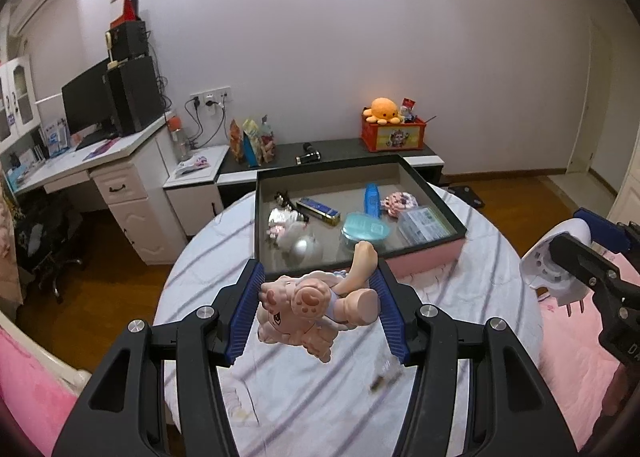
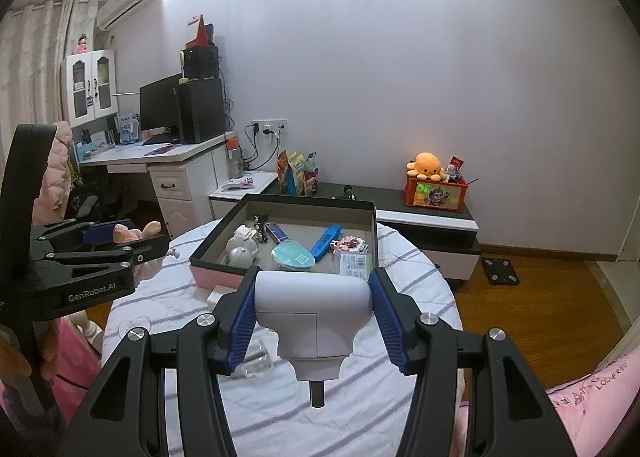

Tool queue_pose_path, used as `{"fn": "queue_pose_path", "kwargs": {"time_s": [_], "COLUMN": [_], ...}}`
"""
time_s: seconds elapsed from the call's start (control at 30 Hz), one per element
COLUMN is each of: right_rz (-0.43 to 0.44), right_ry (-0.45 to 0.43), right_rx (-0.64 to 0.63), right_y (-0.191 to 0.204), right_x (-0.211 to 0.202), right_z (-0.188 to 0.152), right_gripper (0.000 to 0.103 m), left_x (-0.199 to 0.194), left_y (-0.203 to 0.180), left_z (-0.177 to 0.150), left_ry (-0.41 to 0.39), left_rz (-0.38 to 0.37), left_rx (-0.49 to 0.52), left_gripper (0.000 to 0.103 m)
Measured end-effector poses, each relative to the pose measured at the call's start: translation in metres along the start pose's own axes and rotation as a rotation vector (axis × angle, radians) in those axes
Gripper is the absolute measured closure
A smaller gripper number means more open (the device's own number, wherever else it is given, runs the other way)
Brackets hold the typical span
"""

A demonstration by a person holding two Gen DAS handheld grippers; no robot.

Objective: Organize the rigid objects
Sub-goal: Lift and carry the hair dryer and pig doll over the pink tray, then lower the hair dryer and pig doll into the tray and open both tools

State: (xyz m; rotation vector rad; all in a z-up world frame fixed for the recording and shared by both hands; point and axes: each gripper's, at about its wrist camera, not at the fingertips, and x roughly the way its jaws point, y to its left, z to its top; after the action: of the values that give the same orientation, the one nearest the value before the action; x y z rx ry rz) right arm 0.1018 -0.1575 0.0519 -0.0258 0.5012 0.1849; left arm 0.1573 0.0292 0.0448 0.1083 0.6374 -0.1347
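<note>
My left gripper [image 1: 318, 309] is shut on a pink doll figurine [image 1: 308, 309] and holds it above the round table, just in front of the dark open box [image 1: 424, 247]. My right gripper [image 2: 312, 313] is shut on a white plug adapter [image 2: 312, 317], also held above the table before the box [image 2: 216, 257]. The box holds several items: a blue tube [image 1: 372, 199], a teal oval case [image 1: 365, 232], a silver ball [image 1: 303, 245], a clear packet [image 1: 422, 221]. The right gripper with the adapter [image 1: 554, 263] shows at the right of the left wrist view; the left gripper [image 2: 120, 243] shows at the left of the right wrist view.
The round table [image 1: 472, 289] has a striped white cloth, with pink bedding [image 1: 572, 341] to the right. A small clear item [image 1: 386, 375] lies on the cloth. A white desk [image 1: 120, 177] and a low dark cabinet [image 1: 344, 153] with an orange toy box [image 1: 394, 133] stand behind.
</note>
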Motion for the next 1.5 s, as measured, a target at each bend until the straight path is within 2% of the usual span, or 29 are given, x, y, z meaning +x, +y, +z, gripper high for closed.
{"fn": "queue_pose_path", "kwargs": {"time_s": [0.13,0.47,0.73,0.93,1.13,1.33,1.5], "right_rz": [0.001,-0.012,-0.010,-0.016,-0.018,-0.009,-0.006], "right_ry": [0.022,0.010,0.068,0.142,0.207,0.270,0.274], "right_rx": [0.019,-0.013,-0.043,-0.074,-0.083,-0.063,-0.053], "right_y": [-0.009,-0.017,-0.020,-0.020,-0.021,-0.030,-0.036], "right_x": [0.032,0.112,0.192,0.251,0.292,0.311,0.316], "right_z": [0.016,0.072,0.105,0.113,0.111,0.098,0.098], "right_gripper": [0.047,0.047,0.047,0.047,0.047,0.047,0.047], "left_x": [0.031,0.116,0.188,0.243,0.276,0.287,0.287], "left_y": [0.003,0.011,0.021,0.033,0.035,0.036,0.031], "left_z": [0.027,0.090,0.132,0.139,0.133,0.131,0.132], "left_ry": [0.026,0.080,0.149,0.240,0.303,0.322,0.321], "left_rz": [-0.014,-0.015,0.023,0.028,0.037,0.071,0.077], "left_rx": [0.008,0.033,0.019,-0.010,-0.019,-0.012,0.010], "left_gripper": [0.047,0.047,0.047,0.047,0.047,0.047,0.046]}}
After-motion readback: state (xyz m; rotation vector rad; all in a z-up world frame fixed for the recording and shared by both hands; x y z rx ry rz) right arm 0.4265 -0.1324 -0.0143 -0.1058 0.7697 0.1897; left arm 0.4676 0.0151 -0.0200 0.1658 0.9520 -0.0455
